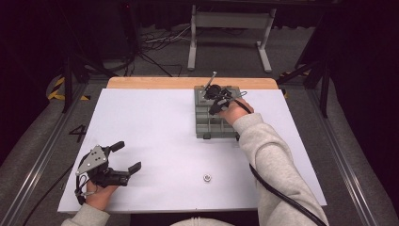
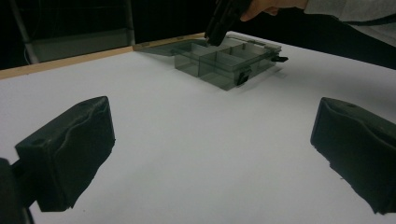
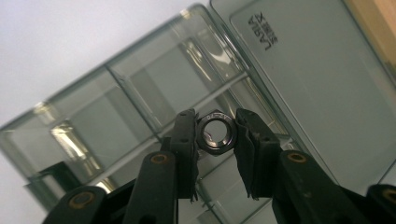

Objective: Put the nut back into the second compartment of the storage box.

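Right tongs (image 3: 215, 135) clamp a dark metal hex nut (image 3: 215, 134) above the smoky transparent plastic compartment box (image 1: 214, 121) at the white table's (image 1: 155, 127) far right. Left tongs (image 1: 128, 157) gape wide, empty, near-left; a second small metal nut (image 1: 206, 177) lies loose near the front edge.

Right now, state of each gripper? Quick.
Left gripper: open, holding nothing, low over the white table.
Right gripper: shut on a hex nut, over the open compartment box.
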`<state>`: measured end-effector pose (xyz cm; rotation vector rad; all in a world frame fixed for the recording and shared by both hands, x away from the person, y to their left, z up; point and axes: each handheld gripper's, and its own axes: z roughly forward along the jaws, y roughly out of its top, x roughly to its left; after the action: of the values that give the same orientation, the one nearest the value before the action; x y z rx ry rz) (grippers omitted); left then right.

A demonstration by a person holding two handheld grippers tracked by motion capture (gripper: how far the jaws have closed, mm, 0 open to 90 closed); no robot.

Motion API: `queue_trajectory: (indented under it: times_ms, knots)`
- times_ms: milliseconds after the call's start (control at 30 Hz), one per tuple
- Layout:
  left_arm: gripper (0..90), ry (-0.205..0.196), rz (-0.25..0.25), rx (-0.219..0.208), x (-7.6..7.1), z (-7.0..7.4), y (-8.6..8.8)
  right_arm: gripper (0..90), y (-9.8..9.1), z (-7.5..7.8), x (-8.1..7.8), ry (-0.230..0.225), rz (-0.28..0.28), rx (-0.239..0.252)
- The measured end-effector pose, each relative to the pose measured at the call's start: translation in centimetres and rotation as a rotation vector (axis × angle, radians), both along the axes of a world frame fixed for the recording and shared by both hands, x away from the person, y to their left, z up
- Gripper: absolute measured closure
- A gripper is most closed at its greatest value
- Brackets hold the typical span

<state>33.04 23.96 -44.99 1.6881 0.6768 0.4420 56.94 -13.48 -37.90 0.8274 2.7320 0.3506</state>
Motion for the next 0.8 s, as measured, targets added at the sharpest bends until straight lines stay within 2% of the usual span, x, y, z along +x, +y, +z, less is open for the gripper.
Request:
queue_trajectory:
  times_ms: [133,167,233,267,367,500,600,667,700,767,800]
  knots:
    - [0.5,0.0,0.001,0.0,0.0,0.0,0.0,69.9,-0.2,-0.7,0.2,0.009,-0.012,0.001]
    - [0.5,-0.003,0.001,-0.001,0.0,0.0,0.0,67.5,-0.2,-1.0,0.3,0.004,-0.017,0.0]
    - [0.5,-0.002,0.002,-0.002,0.0,0.0,0.0,61.3,-0.3,-0.9,0.3,-0.004,-0.028,0.001]
    - [0.5,-0.002,0.002,-0.002,0.0,0.0,0.0,61.3,-0.3,-0.9,0.3,-0.004,-0.028,0.001]
    - [0.5,-0.002,0.001,-0.003,0.0,0.0,0.0,55.5,-0.6,0.2,-0.1,-0.021,-0.031,0.015]
    - [0.5,-0.003,-0.001,-0.003,0.0,0.0,0.0,49.0,-0.7,1.8,-1.4,-0.048,-0.001,0.041]
    - [0.5,-0.004,-0.001,-0.002,0.0,0.0,0.0,40.8,-0.8,3.1,-3.0,-0.059,0.034,0.059]
    - [0.5,-0.006,0.0,-0.003,0.0,0.0,0.0,39.2,-0.8,3.5,-3.5,-0.065,0.041,0.063]
    - [0.5,-0.002,-0.001,0.0,0.0,0.0,0.0,36.1,-0.9,4.5,-5.1,-0.079,0.073,0.077]
    - [0.5,0.0,-0.002,0.004,0.0,0.0,-0.1,34.0,-1.0,5.4,-6.4,-0.092,0.103,0.083]
    - [0.5,0.0,-0.002,0.004,0.0,0.0,-0.1,34.0,-1.0,5.4,-6.4,-0.092,0.103,0.083]
